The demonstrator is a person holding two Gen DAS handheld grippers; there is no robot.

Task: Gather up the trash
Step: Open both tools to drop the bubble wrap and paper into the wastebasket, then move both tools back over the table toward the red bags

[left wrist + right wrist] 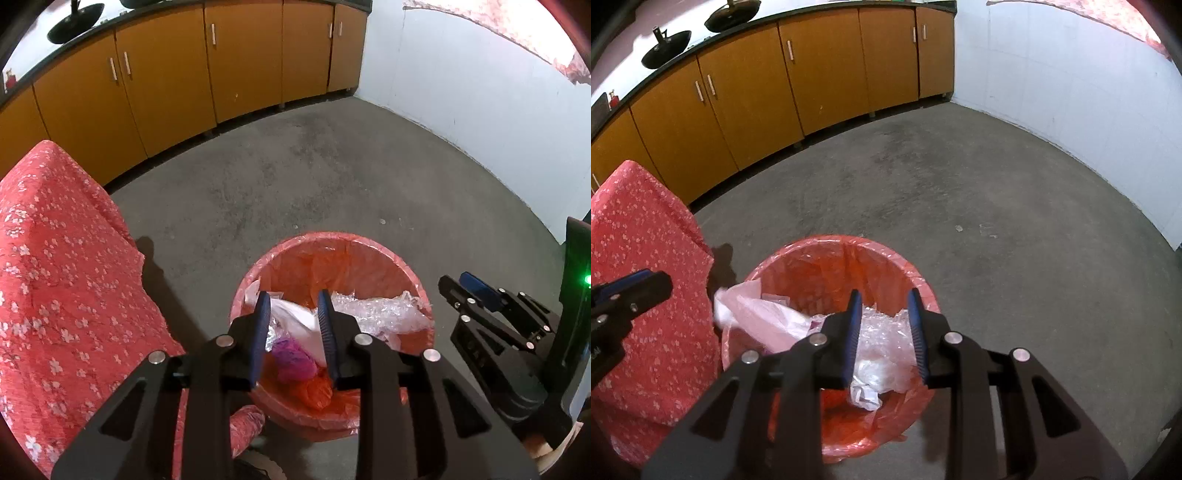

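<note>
A round bin with a red plastic liner [332, 243] stands on the floor; it also shows in the right wrist view [798, 258]. Inside lie a white plastic bag [299, 317], clear bubble wrap [384, 314], a purple crumpled wad [291, 356] and crumpled paper [864, 397]. My left gripper [293, 306] is open and empty above the bin's near side. My right gripper [882, 306] is open and empty above the bin's right half, over the bubble wrap [882, 332]. The right gripper also shows at the right of the left wrist view [461, 286].
A table under a red floral cloth [55, 266] stands just left of the bin. Orange cabinets [166, 81] line the far side, a white wall [461, 81] the right. Grey floor [314, 177] lies beyond, with small scraps [960, 229] on it.
</note>
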